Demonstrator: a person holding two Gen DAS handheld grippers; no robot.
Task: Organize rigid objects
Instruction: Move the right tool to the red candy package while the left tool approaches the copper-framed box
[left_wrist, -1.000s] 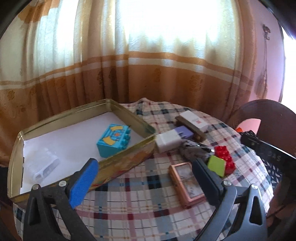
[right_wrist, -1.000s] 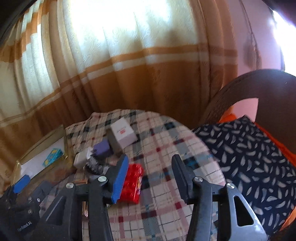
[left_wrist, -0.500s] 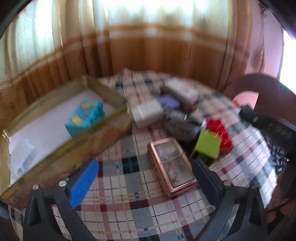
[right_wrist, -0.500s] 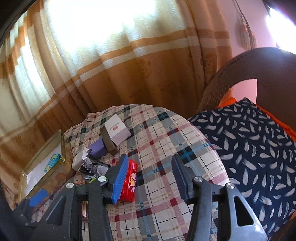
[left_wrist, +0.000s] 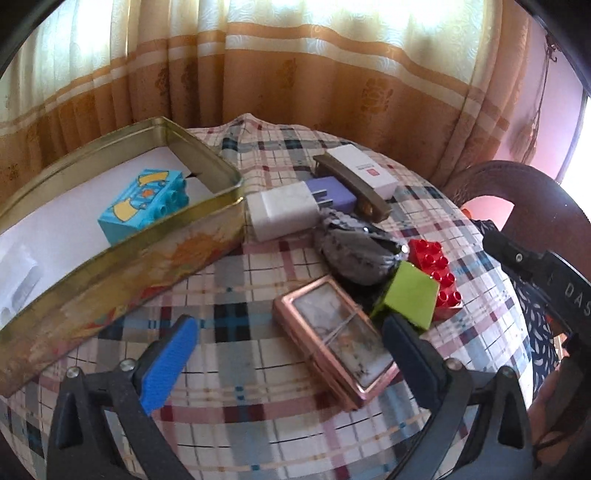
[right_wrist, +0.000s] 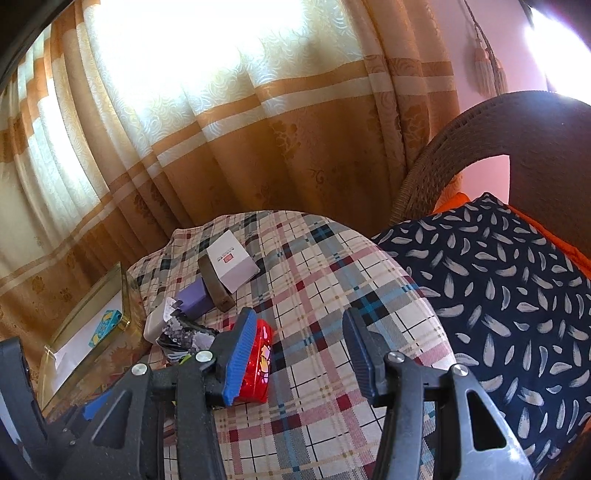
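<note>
A gold tin tray (left_wrist: 122, 251) at the left holds a blue toy brick (left_wrist: 146, 205) and a clear plastic piece (left_wrist: 18, 284). On the plaid cloth lie a pink framed case (left_wrist: 336, 332), a green cube (left_wrist: 406, 295), a red brick (left_wrist: 436, 266), a grey pouch (left_wrist: 354, 251), a white charger (left_wrist: 282, 210), a purple block (left_wrist: 332, 192) and a white box (left_wrist: 365, 171). My left gripper (left_wrist: 291, 354) is open, low over the cloth, with the pink case between its fingers, untouched. My right gripper (right_wrist: 299, 354) is open above the cloth beside the red brick (right_wrist: 258, 354), holding nothing.
A brown bar (left_wrist: 354, 188) lies against the white box. A wicker chair (right_wrist: 480, 147) with a dark patterned cushion (right_wrist: 517, 295) stands right of the round table. Curtains (left_wrist: 295, 74) hang close behind. The tray (right_wrist: 88, 317) sits at the far left in the right wrist view.
My left gripper has tipped down and come nearer the table, so the pink case now lies between its fingers. The right gripper has rolled slightly and stays in place.
</note>
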